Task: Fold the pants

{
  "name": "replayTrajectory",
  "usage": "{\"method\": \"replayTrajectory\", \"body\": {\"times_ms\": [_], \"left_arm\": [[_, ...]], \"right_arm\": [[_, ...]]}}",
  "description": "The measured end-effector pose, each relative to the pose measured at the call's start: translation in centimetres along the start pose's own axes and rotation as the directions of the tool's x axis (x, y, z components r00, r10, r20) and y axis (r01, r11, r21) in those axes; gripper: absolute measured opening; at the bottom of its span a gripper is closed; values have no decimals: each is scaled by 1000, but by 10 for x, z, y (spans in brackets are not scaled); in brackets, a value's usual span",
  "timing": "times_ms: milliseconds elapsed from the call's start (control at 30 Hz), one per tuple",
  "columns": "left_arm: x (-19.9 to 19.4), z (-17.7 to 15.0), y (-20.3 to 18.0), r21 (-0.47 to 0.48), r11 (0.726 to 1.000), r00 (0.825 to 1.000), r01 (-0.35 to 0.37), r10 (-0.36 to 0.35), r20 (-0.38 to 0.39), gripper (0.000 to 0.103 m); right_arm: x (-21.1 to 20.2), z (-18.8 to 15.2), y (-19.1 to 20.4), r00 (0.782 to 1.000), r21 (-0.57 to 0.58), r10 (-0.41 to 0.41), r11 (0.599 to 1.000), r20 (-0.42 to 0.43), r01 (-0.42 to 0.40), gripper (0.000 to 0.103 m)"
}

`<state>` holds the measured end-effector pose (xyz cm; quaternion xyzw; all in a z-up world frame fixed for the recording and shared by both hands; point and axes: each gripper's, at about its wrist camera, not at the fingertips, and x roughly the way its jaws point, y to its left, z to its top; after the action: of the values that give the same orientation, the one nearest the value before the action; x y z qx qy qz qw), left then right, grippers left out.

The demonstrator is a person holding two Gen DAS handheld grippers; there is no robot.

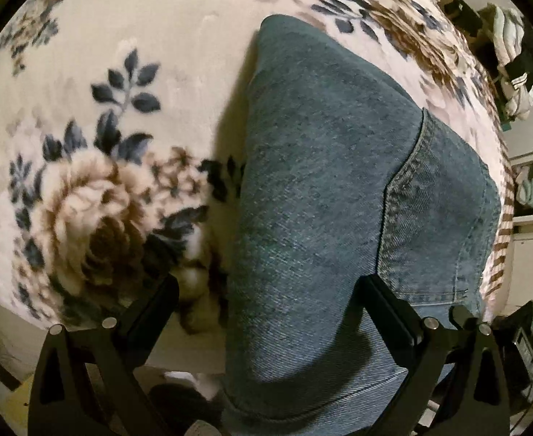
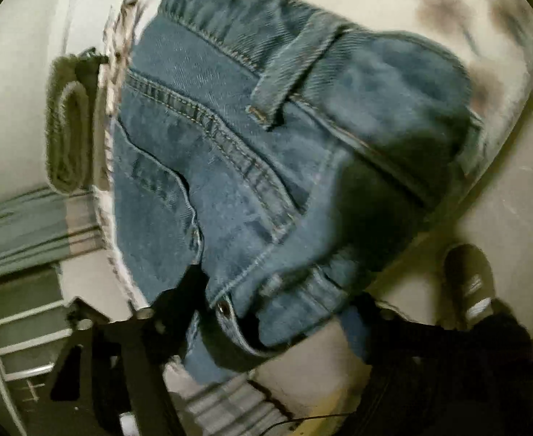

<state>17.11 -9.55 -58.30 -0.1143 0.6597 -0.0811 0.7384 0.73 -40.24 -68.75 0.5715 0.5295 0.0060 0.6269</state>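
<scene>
Blue denim pants (image 1: 321, 181) lie on a floral blanket (image 1: 96, 189), and part hangs over the bed's near edge. My left gripper (image 1: 266, 298) is open, its fingers spread on either side of the hanging denim. In the right wrist view the pants' waistband, belt loop and button (image 2: 266, 145) fill the frame. My right gripper (image 2: 266, 312) has its fingers spread wide, with the waistband bunched between them near the button. The view is blurred.
The blanket covers the bed to the left and far side. Cluttered clothes (image 1: 513, 58) hang at the far right. A rolled green towel (image 2: 70, 127) and white shelves (image 2: 19, 327) sit left of the bed. A shoe (image 2: 473, 279) is on the floor.
</scene>
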Motion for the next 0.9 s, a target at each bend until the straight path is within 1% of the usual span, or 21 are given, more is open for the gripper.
{"method": "replayTrajectory", "body": {"times_ms": [33,67,133,200,333,367,400,467,500,533,567,633,700,733,833,900], "left_arm": [[3,-1,3,-10,1000,1000,19,-19,-4,103],[3,-2,5,-15,999,1000,28,-28,-6,103],[6,-3,10,-22,999,999,44,-44,-12,103],[6,-5,11,-19,998,998,59,-60,-15,103],[6,-10,10,-27,995,995,96,-96,-23,103],[4,-10,8,-37,994,994,100,-101,-29,103],[6,-10,11,-44,994,994,100,-102,-38,103],[8,-9,8,-46,993,993,109,-111,-39,103],[8,-9,7,-41,993,993,108,-110,-38,103],[8,-9,7,-36,993,993,112,-113,-33,103],[9,-9,7,-33,993,993,116,-117,-30,103],[10,-8,9,-33,991,991,130,-131,-20,103],[12,-5,9,-32,989,990,142,-142,-4,103],[12,-5,9,-34,988,989,150,-150,8,103],[10,-3,16,-63,981,982,185,-181,59,103],[9,-1,22,-73,977,977,202,-196,80,102]], "right_arm": [[-1,-2,-2,1000,13,17,1000,5,-17,65],[-1,-2,-1,1000,13,22,1000,8,-22,64],[-2,-4,4,1000,1,9,1000,20,-9,59],[-9,-4,20,999,-39,23,999,45,-22,56],[-24,1,59,993,-146,62,988,97,-47,56],[-23,4,62,994,-166,51,985,98,-34,56],[-18,7,61,996,-175,24,985,88,-8,60],[-1,22,46,996,-131,-76,988,37,80,66],[7,29,34,997,-93,-75,993,2,75,67],[7,34,27,1000,-73,-15,997,-4,14,70],[7,37,23,1000,-62,24,998,-2,-24,70],[8,40,21,996,-37,89,995,-2,-89,76],[8,40,22,990,-30,142,989,13,-142,76],[11,40,23,987,-35,161,986,16,-160,76],[23,40,30,983,-48,182,982,9,-182,76],[26,42,35,984,-53,180,982,5,-180,76]]}}
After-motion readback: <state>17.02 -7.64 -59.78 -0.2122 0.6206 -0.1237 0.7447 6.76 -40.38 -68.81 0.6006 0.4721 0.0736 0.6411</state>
